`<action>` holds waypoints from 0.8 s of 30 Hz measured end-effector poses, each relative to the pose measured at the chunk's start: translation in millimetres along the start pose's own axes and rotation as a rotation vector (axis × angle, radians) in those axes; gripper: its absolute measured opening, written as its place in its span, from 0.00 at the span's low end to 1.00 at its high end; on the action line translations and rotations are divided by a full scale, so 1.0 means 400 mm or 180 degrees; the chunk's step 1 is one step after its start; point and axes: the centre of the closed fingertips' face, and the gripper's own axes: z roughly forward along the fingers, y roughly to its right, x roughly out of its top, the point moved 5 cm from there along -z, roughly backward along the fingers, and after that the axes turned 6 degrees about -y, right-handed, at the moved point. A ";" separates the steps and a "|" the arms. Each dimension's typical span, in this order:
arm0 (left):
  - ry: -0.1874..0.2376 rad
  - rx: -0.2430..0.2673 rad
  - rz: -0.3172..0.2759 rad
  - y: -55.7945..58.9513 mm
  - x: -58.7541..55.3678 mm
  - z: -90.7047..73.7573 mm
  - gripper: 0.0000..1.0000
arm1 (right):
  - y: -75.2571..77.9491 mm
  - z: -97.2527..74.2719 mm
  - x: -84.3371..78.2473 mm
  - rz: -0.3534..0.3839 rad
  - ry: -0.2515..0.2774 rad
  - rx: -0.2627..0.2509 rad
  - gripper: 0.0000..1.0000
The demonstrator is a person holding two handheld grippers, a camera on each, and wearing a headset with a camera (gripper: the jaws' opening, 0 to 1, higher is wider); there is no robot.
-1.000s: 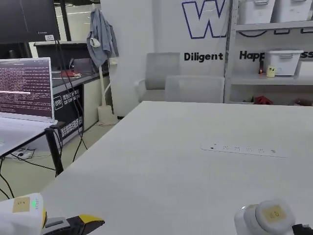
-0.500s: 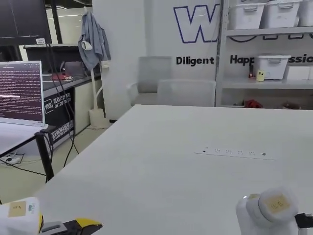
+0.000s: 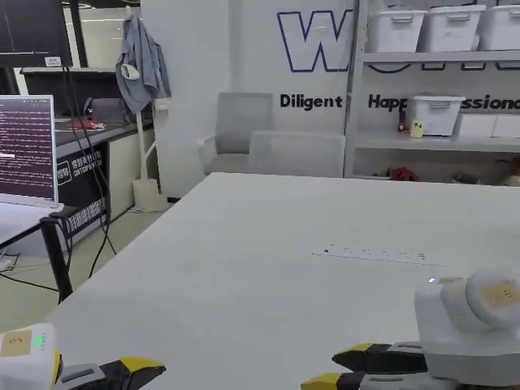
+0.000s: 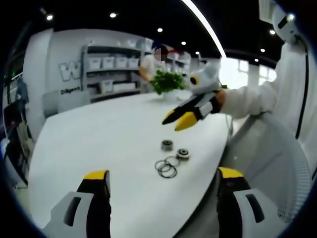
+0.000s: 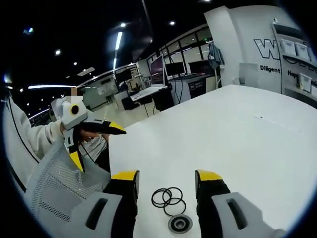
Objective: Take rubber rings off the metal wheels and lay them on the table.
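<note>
Three black rubber rings (image 4: 167,168) lie loose and overlapping on the white table (image 3: 244,276), near its edge. Two small metal wheels (image 4: 167,145) (image 4: 183,153) stand just beyond them. My left gripper (image 4: 163,174) is open and empty, held above the table edge short of the rings. My right gripper (image 5: 166,175) is also open and empty, hovering over the rings (image 5: 168,197) with one wheel (image 5: 180,224) low between its jaws. In the head view the left gripper (image 3: 136,370) pokes in at the bottom left and the right gripper (image 3: 335,367) at the bottom right.
A power strip (image 3: 378,254) is set into the table further out. Grey chairs (image 3: 296,154) and a shelf of bins (image 3: 439,114) stand behind it, a screen (image 3: 24,150) on a desk to the left. A potted plant (image 4: 166,82) sits at the table's far end.
The head camera has swung to the right. My right gripper has come up into the head view, its yellow-tipped jaws now showing. The left gripper stays low at the bottom left.
</note>
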 end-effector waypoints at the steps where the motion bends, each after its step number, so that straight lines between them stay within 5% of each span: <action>1: 0.0007 -0.0008 0.0000 0.000 0.000 0.001 0.91 | -0.003 -0.005 0.004 -0.0024 0.0012 0.0005 0.47; 12: 0.0033 -0.0050 0.0045 -0.005 0.006 0.008 0.95 | -0.034 -0.109 0.055 -0.0030 0.0262 0.0026 0.61; 24: 0.0010 -0.0082 0.0075 -0.019 0.003 0.017 0.97 | -0.013 -0.235 0.010 -0.0115 0.0199 -0.0191 0.70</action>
